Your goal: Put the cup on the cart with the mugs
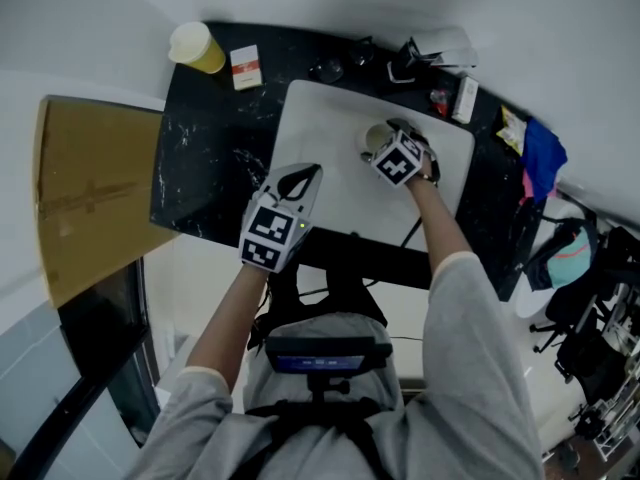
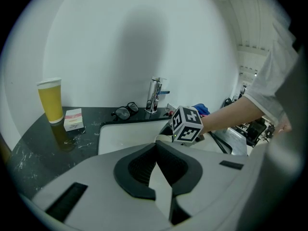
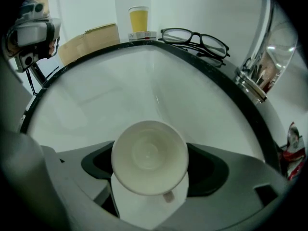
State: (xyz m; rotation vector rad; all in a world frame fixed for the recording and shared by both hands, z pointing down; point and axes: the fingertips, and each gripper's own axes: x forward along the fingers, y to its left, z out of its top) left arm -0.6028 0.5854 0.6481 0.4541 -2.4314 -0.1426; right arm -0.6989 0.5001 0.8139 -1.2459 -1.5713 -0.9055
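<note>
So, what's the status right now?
Left gripper shut, empty. Right gripper around the cup in the sink, grip unclear. Nothing in the way.

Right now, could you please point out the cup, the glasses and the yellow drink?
cup (image 3: 149, 155), right gripper view, inside bottom.
glasses (image 3: 179, 35), right gripper view, left lens.
yellow drink (image 3: 138, 19), right gripper view, side wall.

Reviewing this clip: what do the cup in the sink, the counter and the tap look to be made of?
Cup: plain white, smooth, with a faint sheen. Probably glazed ceramic, though plastic is not ruled out.
Counter: black with white veining and a glossy surface. Polished stone or a stone-look slab.
Tap: silver with mirror-bright reflections. Chromed or polished metal.
</note>
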